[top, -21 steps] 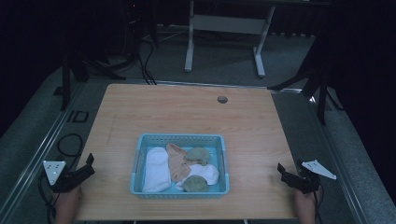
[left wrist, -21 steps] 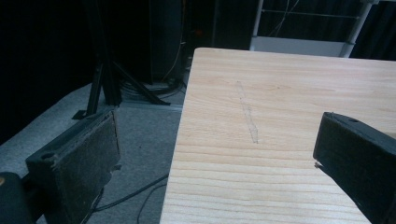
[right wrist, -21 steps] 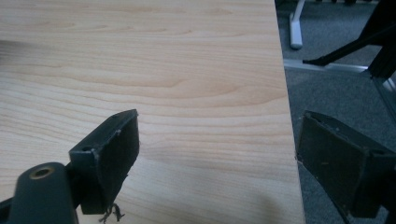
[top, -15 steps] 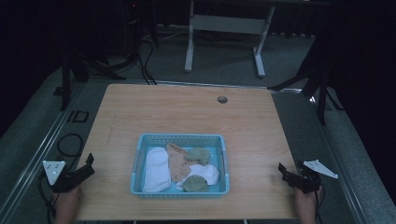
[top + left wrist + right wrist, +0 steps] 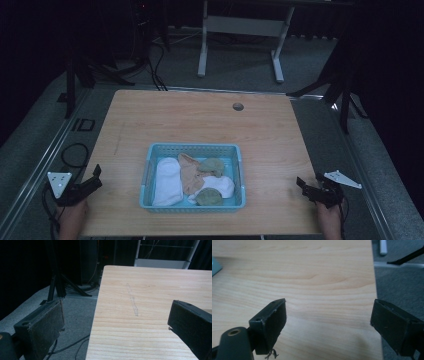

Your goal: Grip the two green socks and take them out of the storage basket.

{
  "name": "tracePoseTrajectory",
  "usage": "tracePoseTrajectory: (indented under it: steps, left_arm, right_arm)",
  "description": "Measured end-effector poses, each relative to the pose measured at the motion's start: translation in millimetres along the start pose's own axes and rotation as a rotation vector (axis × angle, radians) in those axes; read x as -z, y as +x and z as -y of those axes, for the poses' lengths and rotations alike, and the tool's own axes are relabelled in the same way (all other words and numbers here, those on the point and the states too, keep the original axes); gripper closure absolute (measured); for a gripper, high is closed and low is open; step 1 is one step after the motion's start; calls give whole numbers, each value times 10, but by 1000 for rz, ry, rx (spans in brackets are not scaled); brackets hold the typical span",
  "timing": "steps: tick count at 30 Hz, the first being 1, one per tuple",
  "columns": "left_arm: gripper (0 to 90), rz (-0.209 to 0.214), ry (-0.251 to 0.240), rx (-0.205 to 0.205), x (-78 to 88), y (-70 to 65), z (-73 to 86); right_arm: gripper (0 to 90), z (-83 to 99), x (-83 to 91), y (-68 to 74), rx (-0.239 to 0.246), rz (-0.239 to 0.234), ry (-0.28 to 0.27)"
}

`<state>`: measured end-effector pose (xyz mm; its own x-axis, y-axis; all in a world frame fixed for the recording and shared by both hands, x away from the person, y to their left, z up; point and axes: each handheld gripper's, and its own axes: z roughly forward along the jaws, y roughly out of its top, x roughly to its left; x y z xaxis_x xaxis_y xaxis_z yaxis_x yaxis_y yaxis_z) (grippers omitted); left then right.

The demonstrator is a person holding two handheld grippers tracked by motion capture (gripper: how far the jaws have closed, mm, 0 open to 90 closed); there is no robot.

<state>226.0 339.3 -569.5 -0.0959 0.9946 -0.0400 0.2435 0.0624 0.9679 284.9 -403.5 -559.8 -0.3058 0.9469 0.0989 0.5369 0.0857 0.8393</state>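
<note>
A light blue basket (image 5: 148,167) sits near the front middle of the wooden table (image 5: 175,115). Inside lie a white sock (image 5: 167,181), an orange-tan one (image 5: 189,172), two green ones (image 5: 212,165) and another white one (image 5: 222,185). My left gripper (image 5: 95,176) hovers at the table's front left edge, open, with nothing between its jaws (image 5: 116,315). My right gripper (image 5: 302,185) is at the front right corner, also open and empty (image 5: 328,315), pointing across bare wood. A corner of the basket (image 5: 215,265) shows at the left of the right gripper view.
A round cable hole (image 5: 238,106) is near the table's far edge. Grey carpet, black stand legs (image 5: 75,75) and cables (image 5: 75,155) lie to the left; a white desk frame (image 5: 240,25) stands behind.
The right gripper has shifted slightly inward over the table's front right corner. The left gripper and the basket have stayed put.
</note>
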Motion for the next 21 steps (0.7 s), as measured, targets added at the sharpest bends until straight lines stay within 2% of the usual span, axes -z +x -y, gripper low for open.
tracePoseTrajectory:
  steps: [1, 2, 3, 4, 6, 7, 8, 9, 10, 11, 12, 15, 17, 18, 19, 21]
  left_arm:
    - [7, 0, 0, 2, 0, 2, 0]
    - [7, 0, 0, 2, 0, 3, 0]
    - [7, 0, 1, 2, 0, 3, 0]
    - [7, 0, 1, 1, -1, 1, 0]
    - [7, 0, 0, 0, -2, -2, 0]
    - [7, 0, -1, -1, -1, -3, 0]
    - [7, 0, -1, -1, -1, -3, 0]
    - [7, 0, -1, -1, -1, -3, 0]
    - [7, 0, -1, -1, -1, -3, 0]
    - [7, 0, -1, 0, -2, -3, 0]
    - [7, 0, 0, 0, -2, -4, 0]
    - [7, -1, -1, -2, -3, -7, 0]
    - [7, -1, 0, -2, -4, -8, 0]
    - [7, -1, 0, -1, -4, -7, 0]
    - [7, -1, 1, 0, -4, -4, -1]
    - [7, 2, 6, 6, -5, 7, -2]
  right_arm:
    - [129, -5, -4, -6, 10, -51, 15]
    - [129, -5, -4, -6, 10, -51, 15]
    - [129, -7, -2, -3, 23, -79, 21]
    - [130, -14, -5, 3, 57, -133, 37]
    - [130, -19, -4, 4, 66, -152, 46]
    - [130, -29, 7, 13, 85, -199, 44]
    - [130, -29, 7, 13, 85, -199, 44]
    - [130, -48, 8, 21, 97, -241, 67]
    - [130, -48, 8, 21, 97, -241, 67]
    - [129, -70, 14, 40, 127, -267, 81]
    - [129, -70, 14, 40, 127, -267, 81]
    - [126, -113, 28, 56, 125, -313, 90]
    - [126, -140, 29, 75, 155, -312, 114]
    - [127, -164, 21, 97, 170, -331, 157]
    - [127, -164, 21, 97, 170, -331, 157]
    - [127, -191, 10, 163, 207, -365, 200]
